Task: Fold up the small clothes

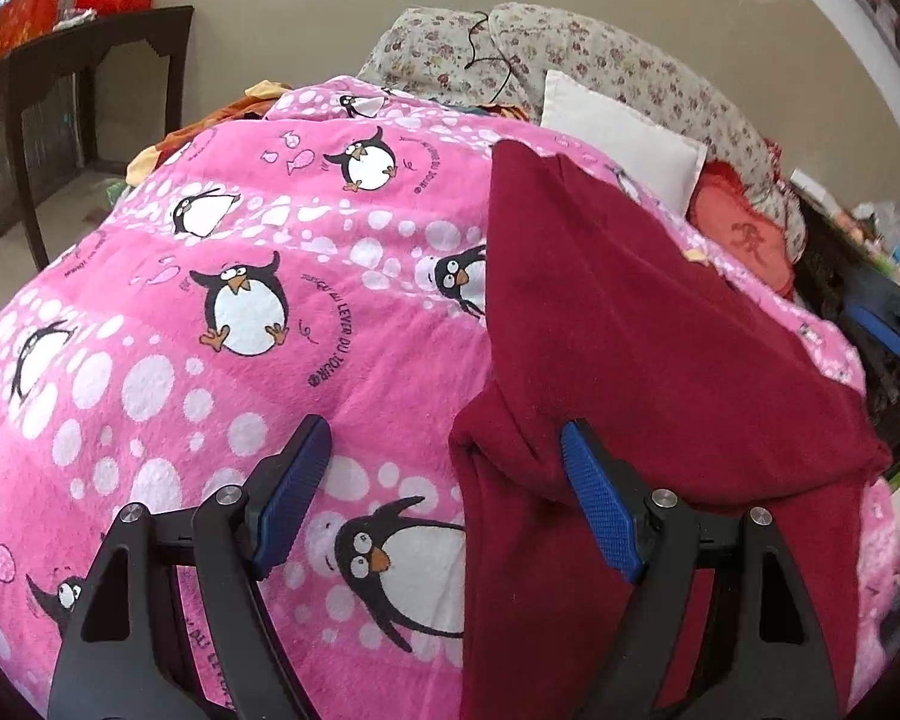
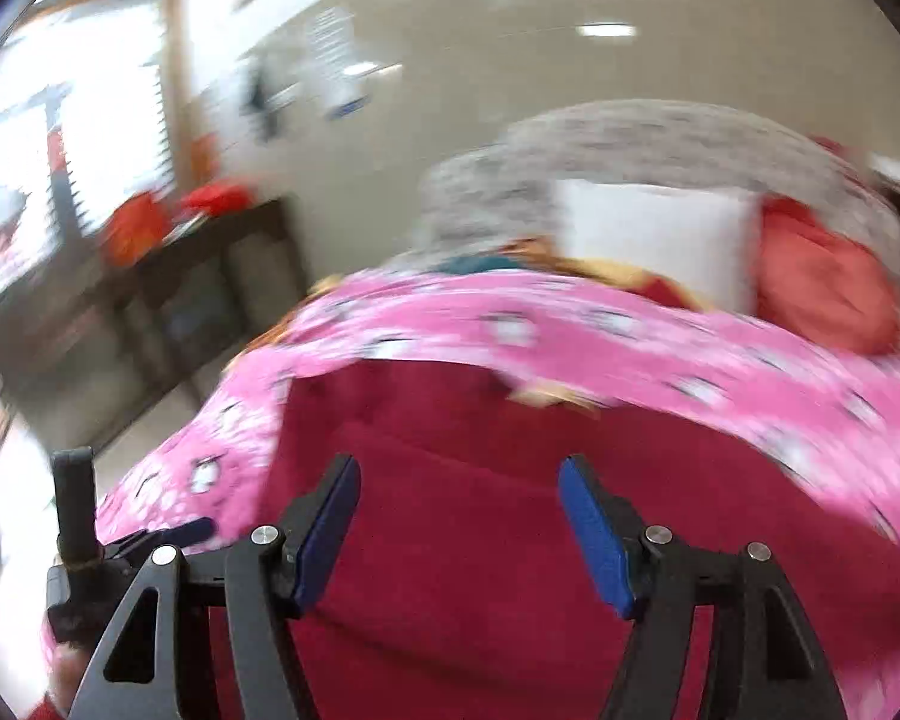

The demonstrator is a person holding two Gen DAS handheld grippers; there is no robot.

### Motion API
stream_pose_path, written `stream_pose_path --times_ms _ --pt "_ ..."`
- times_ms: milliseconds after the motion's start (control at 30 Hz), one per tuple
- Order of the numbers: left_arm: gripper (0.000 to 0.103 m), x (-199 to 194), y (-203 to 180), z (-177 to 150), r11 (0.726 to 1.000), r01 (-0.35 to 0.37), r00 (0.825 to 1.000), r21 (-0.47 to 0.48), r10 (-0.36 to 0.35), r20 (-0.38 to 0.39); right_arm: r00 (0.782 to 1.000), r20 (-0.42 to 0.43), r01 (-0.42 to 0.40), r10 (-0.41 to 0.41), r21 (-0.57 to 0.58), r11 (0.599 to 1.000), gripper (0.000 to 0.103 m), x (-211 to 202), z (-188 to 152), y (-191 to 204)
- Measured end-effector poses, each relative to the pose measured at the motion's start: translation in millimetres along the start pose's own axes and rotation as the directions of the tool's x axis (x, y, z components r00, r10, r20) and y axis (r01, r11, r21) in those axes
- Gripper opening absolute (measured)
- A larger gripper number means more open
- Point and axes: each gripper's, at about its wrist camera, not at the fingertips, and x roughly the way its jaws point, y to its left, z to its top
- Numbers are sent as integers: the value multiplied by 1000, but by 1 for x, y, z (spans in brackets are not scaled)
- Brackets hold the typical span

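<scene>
A dark red fleece garment [image 1: 630, 324] lies on a pink penguin-print blanket [image 1: 240, 312], its near part bunched in folds. My left gripper [image 1: 444, 450] is open and empty above the garment's left edge, its right finger over the red cloth. In the right wrist view, which is blurred, my right gripper [image 2: 459, 474] is open and empty just above the middle of the same red garment [image 2: 450, 540]. The left gripper [image 2: 150, 534] shows at the lower left of that view.
A white cushion [image 1: 624, 144], a red cushion [image 1: 744, 228] and a floral cover [image 1: 600, 60] lie at the far end. Orange and yellow clothes [image 1: 228, 114] sit behind the blanket. A dark wooden table [image 1: 78, 72] stands left, with red boxes on it.
</scene>
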Motion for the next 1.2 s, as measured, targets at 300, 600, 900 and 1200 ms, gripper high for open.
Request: stream_pose_path --times_ms 300,600,900,1200 --pt "80 -5 16 0 998 62 998 -32 -61 15 988 -147 -92 56 -248 964 23 127 8 44" --pt "80 -2 14 1 998 54 998 -20 -54 11 992 -123 -42 31 -85 995 0 142 33 28" --pt "80 -2 13 0 999 42 999 -14 -42 16 987 -104 -146 121 -272 951 44 109 24 58" --pt "80 -3 16 -1 997 65 998 -31 -64 19 992 -92 -115 92 -290 950 3 126 29 54"
